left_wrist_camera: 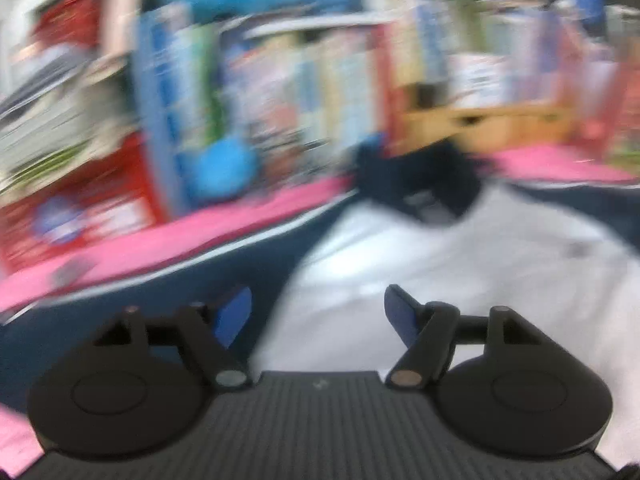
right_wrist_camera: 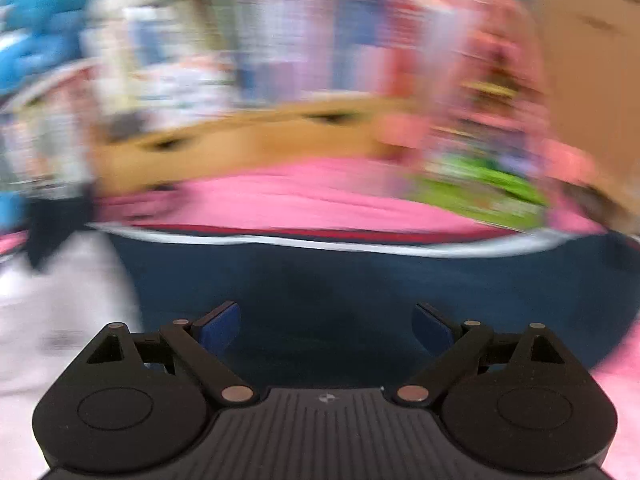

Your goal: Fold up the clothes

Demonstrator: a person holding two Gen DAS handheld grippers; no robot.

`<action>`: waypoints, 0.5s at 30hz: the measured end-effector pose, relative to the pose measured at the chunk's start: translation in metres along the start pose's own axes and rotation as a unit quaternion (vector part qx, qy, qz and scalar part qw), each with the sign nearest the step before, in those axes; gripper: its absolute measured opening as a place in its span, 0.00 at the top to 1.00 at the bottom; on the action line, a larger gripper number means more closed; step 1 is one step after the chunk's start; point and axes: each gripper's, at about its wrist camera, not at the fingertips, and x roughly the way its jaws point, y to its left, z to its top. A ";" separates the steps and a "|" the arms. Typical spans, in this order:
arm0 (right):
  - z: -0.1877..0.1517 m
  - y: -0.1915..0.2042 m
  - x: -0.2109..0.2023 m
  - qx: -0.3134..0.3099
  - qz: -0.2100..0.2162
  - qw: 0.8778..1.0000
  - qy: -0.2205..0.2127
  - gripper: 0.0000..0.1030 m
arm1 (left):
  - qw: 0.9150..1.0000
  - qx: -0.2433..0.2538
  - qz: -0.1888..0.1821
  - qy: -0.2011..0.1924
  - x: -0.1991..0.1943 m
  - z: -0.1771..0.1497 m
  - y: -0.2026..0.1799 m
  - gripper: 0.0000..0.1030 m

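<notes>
Everything's motion-blurred; white shirt (left_wrist_camera: 460,272) with navy collar (left_wrist_camera: 420,176) and sleeves lies flat on the pink bed (right_wrist_camera: 304,196), collar toward the cluttered shelves (left_wrist_camera: 260,80), long axis running away from us; left tool (left_wrist_camera: 318,316) and right tool (right_wrist_camera: 326,326) both spread apart, empty; a rushed pinch could bunch both layers.

A pink cloth (left_wrist_camera: 256,220) is seen spread beneath everything, running from nine o'clock to three o'clock in both views. On it, at about one o'clock in the left wrist view, a light wooden tray (left_wrist_camera: 500,120) is set. Blurred coloured boxes and books (left_wrist_camera: 280,88) are stacked behind, with a blue plush shape (left_wrist_camera: 228,168) near ten o'clock. A brown cardboard box (right_wrist_camera: 592,72) is found at two o'clock in the right wrist view.
</notes>
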 end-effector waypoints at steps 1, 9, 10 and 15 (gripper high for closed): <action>0.002 0.025 0.006 -0.020 0.032 0.999 -0.002 0.12 | 1.000 0.011 -0.010 0.000 0.006 0.005 -0.011 0.46; 0.028 0.201 0.119 -0.132 0.117 0.983 0.044 0.77 | 0.999 0.006 0.030 0.041 0.137 0.034 -0.022 0.75; 0.033 0.209 0.134 -0.135 0.108 0.984 0.042 0.77 | 0.999 0.001 0.036 0.038 0.150 0.039 -0.017 0.75; 0.059 0.218 0.181 -0.149 0.074 0.986 0.011 0.84 | 0.998 -0.002 0.050 0.043 0.192 0.059 0.008 0.67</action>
